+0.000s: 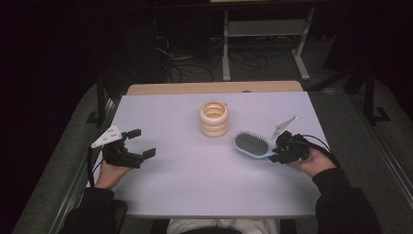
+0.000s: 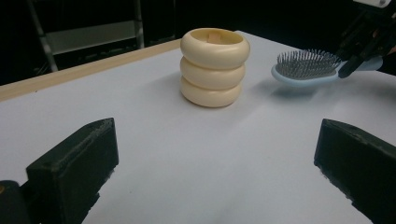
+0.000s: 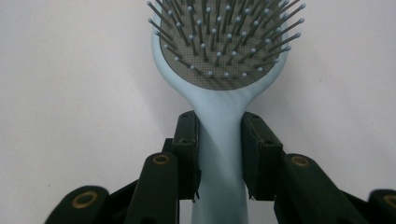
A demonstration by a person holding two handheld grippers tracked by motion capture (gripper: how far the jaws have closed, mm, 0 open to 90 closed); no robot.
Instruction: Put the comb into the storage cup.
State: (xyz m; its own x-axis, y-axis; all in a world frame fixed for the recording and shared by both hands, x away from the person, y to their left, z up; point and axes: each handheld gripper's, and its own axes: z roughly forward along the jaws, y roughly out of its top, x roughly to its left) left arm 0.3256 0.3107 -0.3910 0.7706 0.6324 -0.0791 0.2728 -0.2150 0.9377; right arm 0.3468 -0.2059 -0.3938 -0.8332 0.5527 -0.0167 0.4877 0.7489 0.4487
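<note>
My right gripper has its 2 jaws clamped on the handle of the light blue hairbrush, one pad against each side. Seen in the right gripper view, the brush's long axis runs straight away from me, its head pointing ahead with the bristles up. In the high view the hairbrush sits at the right of the white table, its head pointing left toward the stacked cream rings, near but apart. My left gripper hovers wide open, gripping nothing.
</note>
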